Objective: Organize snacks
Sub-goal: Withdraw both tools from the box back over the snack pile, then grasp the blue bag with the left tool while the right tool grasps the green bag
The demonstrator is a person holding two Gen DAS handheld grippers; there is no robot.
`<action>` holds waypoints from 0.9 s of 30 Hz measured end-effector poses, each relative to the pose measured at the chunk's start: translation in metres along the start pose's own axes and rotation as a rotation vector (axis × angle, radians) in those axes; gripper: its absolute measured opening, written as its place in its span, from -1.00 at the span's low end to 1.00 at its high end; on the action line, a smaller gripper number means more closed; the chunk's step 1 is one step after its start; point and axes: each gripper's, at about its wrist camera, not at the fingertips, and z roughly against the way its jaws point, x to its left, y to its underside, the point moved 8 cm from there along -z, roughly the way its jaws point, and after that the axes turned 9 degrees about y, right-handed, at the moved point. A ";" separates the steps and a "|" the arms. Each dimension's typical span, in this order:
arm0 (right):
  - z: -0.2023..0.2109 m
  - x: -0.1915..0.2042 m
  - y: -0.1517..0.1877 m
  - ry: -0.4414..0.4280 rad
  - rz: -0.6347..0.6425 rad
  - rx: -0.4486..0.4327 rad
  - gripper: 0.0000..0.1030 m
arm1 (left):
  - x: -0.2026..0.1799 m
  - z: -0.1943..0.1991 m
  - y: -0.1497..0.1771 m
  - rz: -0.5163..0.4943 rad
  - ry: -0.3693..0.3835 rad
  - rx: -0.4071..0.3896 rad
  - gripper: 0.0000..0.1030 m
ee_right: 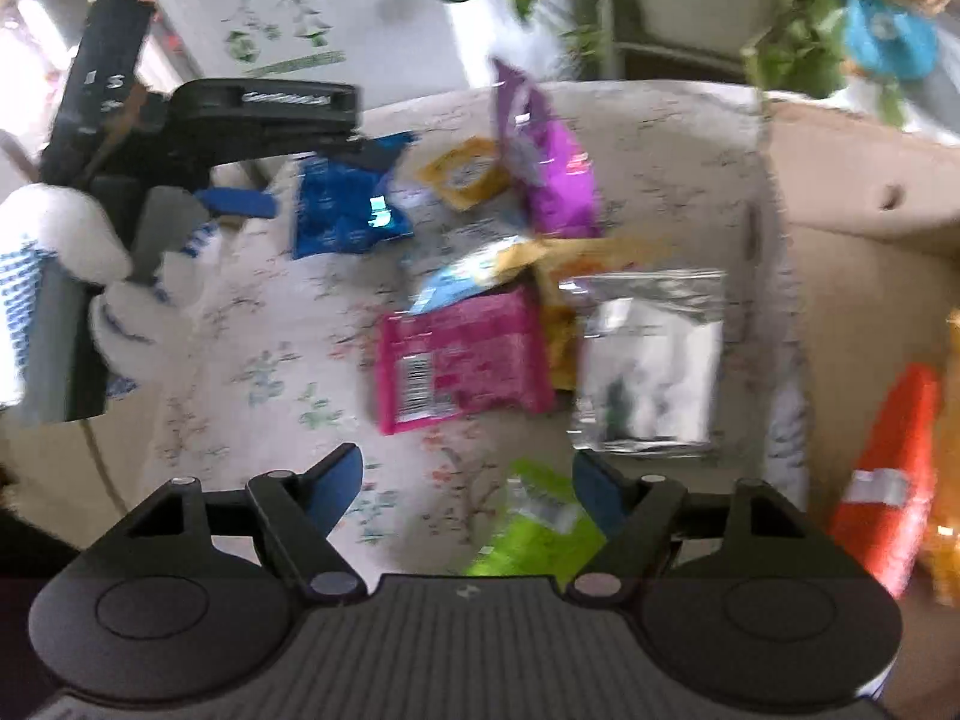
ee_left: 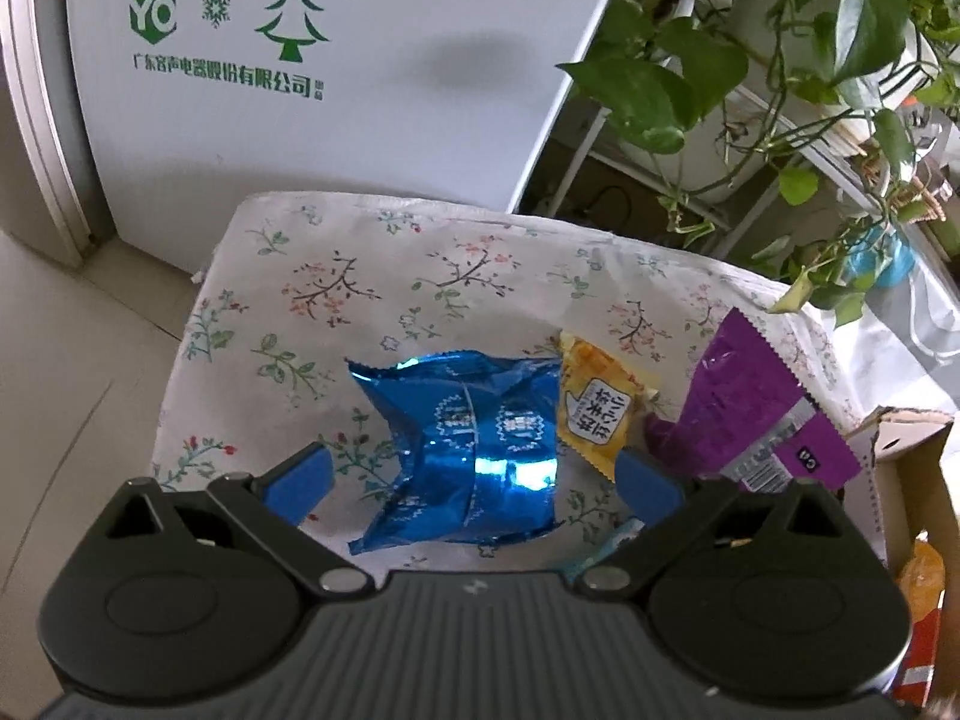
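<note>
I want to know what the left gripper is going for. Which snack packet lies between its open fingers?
The shiny blue foil packet, between the left gripper fingers. The yellow packet and purple packet lie off to its right.

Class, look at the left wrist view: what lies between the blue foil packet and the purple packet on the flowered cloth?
A small yellow packet lies between the blue foil packet and the purple packet, seen in the left wrist view.

Blue foil packet (ee_left: 468, 444) between spread fingers of left hand-held gripper (ee_left: 474, 480), on floral cloth (ee_left: 360, 276).

Glossy crinkled foil blue packet (ee_left: 474, 450) lies on matt floral cloth (ee_left: 336, 276).
</note>
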 end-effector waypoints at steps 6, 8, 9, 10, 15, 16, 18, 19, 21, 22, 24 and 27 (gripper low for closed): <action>-0.003 -0.012 0.013 0.072 -0.130 0.074 0.62 | -0.003 -0.011 0.000 -0.006 -0.014 0.007 0.94; -0.004 -0.012 0.017 0.083 -0.138 0.092 0.67 | -0.003 -0.015 0.000 -0.004 -0.023 0.010 0.94; -0.005 -0.013 0.019 0.094 -0.146 0.102 0.67 | -0.003 -0.018 0.001 -0.004 -0.031 0.010 0.94; -0.007 -0.013 0.020 0.103 -0.153 0.109 0.67 | -0.003 -0.020 0.002 -0.004 -0.040 0.011 0.94; -0.013 -0.015 0.028 0.106 -0.223 0.150 0.72 | 0.001 -0.029 0.006 0.001 -0.088 0.016 0.93; -0.011 -0.015 0.029 0.110 -0.229 0.148 0.74 | 0.003 -0.031 0.006 0.005 -0.099 0.017 0.92; -0.012 -0.014 0.029 0.114 -0.238 0.147 0.76 | 0.007 -0.033 0.007 0.013 -0.116 0.014 0.89; -0.012 -0.014 0.029 0.121 -0.248 0.145 0.76 | 0.008 -0.033 0.006 0.016 -0.121 0.011 0.87; -0.011 -0.017 0.030 0.139 -0.279 0.146 0.76 | 0.009 -0.033 0.006 0.015 -0.121 0.006 0.75; -0.010 -0.019 0.030 0.145 -0.298 0.148 0.76 | 0.010 -0.033 0.006 0.009 -0.122 0.007 0.66; -0.005 -0.021 0.031 0.127 -0.349 0.152 0.76 | 0.008 -0.032 0.006 -0.019 -0.126 0.011 0.41; -0.002 -0.024 0.032 0.132 -0.379 0.148 0.76 | 0.005 -0.030 0.008 -0.046 -0.122 0.025 0.25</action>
